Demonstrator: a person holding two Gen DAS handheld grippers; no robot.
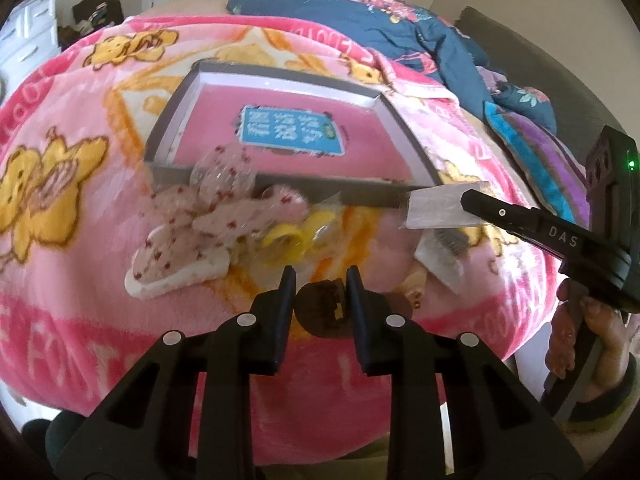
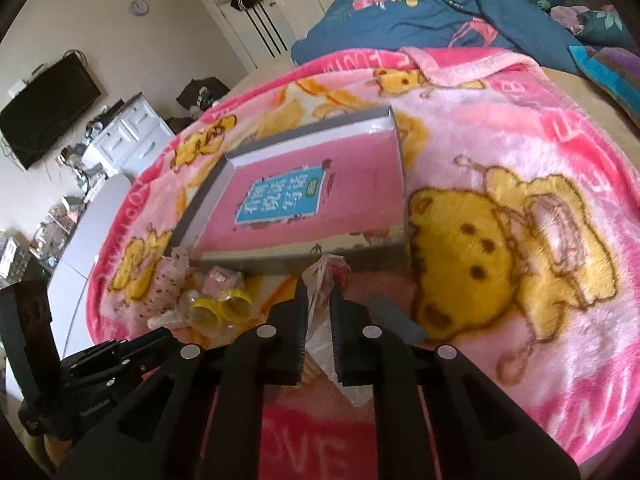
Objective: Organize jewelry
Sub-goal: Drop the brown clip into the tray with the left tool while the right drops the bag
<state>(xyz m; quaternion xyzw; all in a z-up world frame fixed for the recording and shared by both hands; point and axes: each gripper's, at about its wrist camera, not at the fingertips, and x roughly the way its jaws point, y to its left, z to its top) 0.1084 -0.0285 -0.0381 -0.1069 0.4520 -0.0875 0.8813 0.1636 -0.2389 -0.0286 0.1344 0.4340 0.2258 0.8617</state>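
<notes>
My left gripper [image 1: 321, 290] is shut on a small dark brown piece [image 1: 320, 312] with a yellow bit, held just above the pink blanket [image 1: 80, 248]. Beyond it lies a pile: pink spotted bows [image 1: 224, 216] in clear wrap and yellow rings [image 1: 288, 240]. At the right, my right gripper [image 1: 468, 200] is shut on a clear plastic packet [image 1: 436, 208]. In the right wrist view that packet [image 2: 320, 276] stands pinched between the right gripper [image 2: 319, 300] fingers. A shallow grey box [image 1: 172, 120] holding a pink book [image 1: 360, 136] lies behind the pile.
A white packet with a grey comb-like piece [image 1: 440, 256] lies under the right gripper. A blue floral quilt [image 1: 400, 20] is heaped at the back of the bed. A hand [image 1: 576, 328] holds the right gripper. A white dresser [image 2: 128, 136] stands beyond the bed's left side.
</notes>
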